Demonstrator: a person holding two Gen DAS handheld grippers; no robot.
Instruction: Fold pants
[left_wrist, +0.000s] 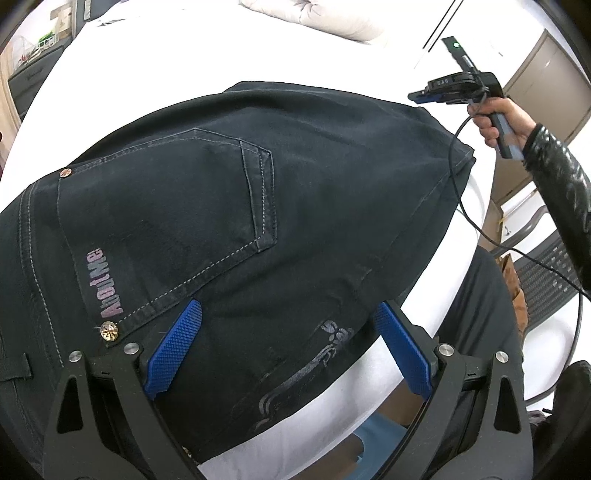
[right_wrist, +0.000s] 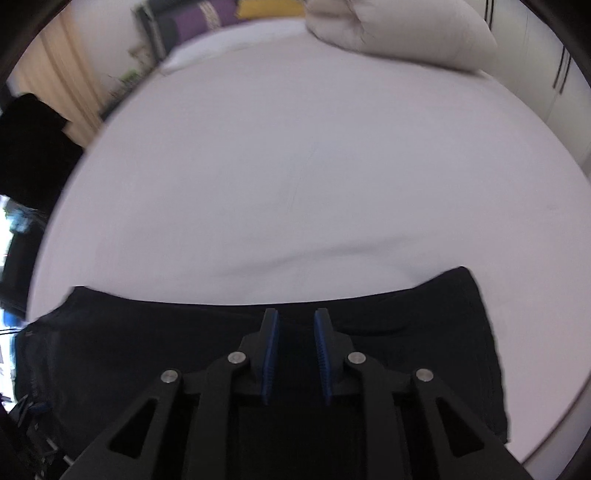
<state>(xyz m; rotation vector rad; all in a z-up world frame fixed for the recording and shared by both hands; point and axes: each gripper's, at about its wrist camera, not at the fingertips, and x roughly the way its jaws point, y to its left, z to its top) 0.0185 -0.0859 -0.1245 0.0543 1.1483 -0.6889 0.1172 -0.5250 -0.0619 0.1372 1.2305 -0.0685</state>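
Note:
Dark jeans (left_wrist: 229, 206) lie folded on the white bed (left_wrist: 155, 74), back pocket up, with pink lettering beside the pocket. My left gripper (left_wrist: 289, 306) hovers just over their near edge, jaws wide and open, with nothing pinched between them. A hand in a shiny black sleeve holds my right gripper (left_wrist: 428, 95) above the pants' far right corner, with nothing hanging from it. In the blurred right wrist view, the right gripper (right_wrist: 295, 318) shows a narrow gap between its blue pads (right_wrist: 269, 347), empty, over the dark pants (right_wrist: 424, 332).
A pale pillow (right_wrist: 399, 33) lies at the head of the bed (right_wrist: 295, 166). A black cable (left_wrist: 461, 206) hangs from the right gripper past the bed's edge. A mesh chair (left_wrist: 546, 273) stands beside the bed, and the person's dark-clad leg (left_wrist: 480, 314) is close by.

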